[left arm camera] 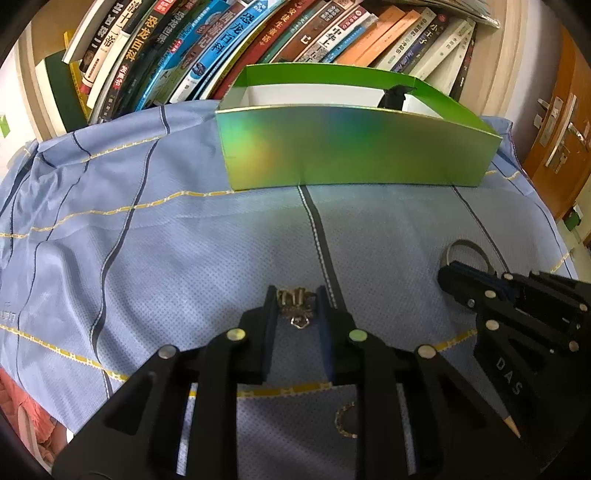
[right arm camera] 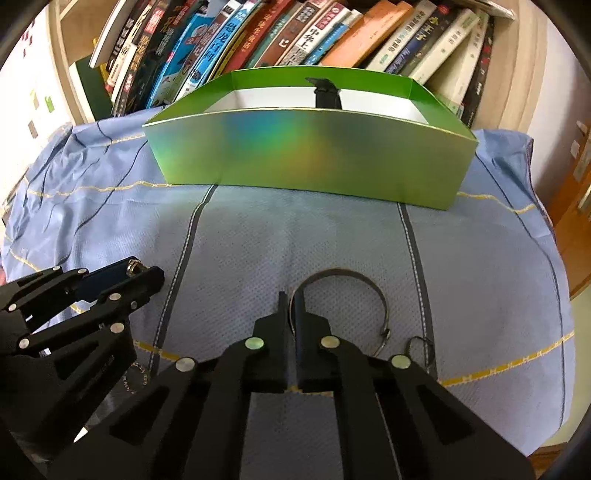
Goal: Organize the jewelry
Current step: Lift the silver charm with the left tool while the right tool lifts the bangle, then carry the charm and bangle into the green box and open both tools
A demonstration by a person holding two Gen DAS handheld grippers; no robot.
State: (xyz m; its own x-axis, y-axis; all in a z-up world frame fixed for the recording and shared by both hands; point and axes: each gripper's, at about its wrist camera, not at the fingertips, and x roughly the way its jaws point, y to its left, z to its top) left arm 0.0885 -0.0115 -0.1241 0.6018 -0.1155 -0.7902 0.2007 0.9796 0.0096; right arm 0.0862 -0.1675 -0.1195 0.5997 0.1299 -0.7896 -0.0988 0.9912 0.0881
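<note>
A gold chain piece (left arm camera: 296, 305) lies bunched on the blue cloth between the fingers of my left gripper (left arm camera: 295, 295), which close around it; it also shows at that gripper's tip in the right wrist view (right arm camera: 133, 266). My right gripper (right arm camera: 291, 301) is shut on a thin silver bangle (right arm camera: 354, 280), gripping its left end while the loop rests on the cloth; the bangle also shows in the left wrist view (left arm camera: 466, 246). A green open box (left arm camera: 354, 147) stands behind, also in the right wrist view (right arm camera: 310, 155), with a black object (right arm camera: 325, 94) inside.
A small gold chain curve (left arm camera: 345, 421) lies on the cloth under my left gripper. A pencil tip (left arm camera: 511, 424) shows at lower right. A thin dark loop (right arm camera: 421, 347) lies right of the bangle. Leaning books (right arm camera: 295, 33) fill the shelf behind the box.
</note>
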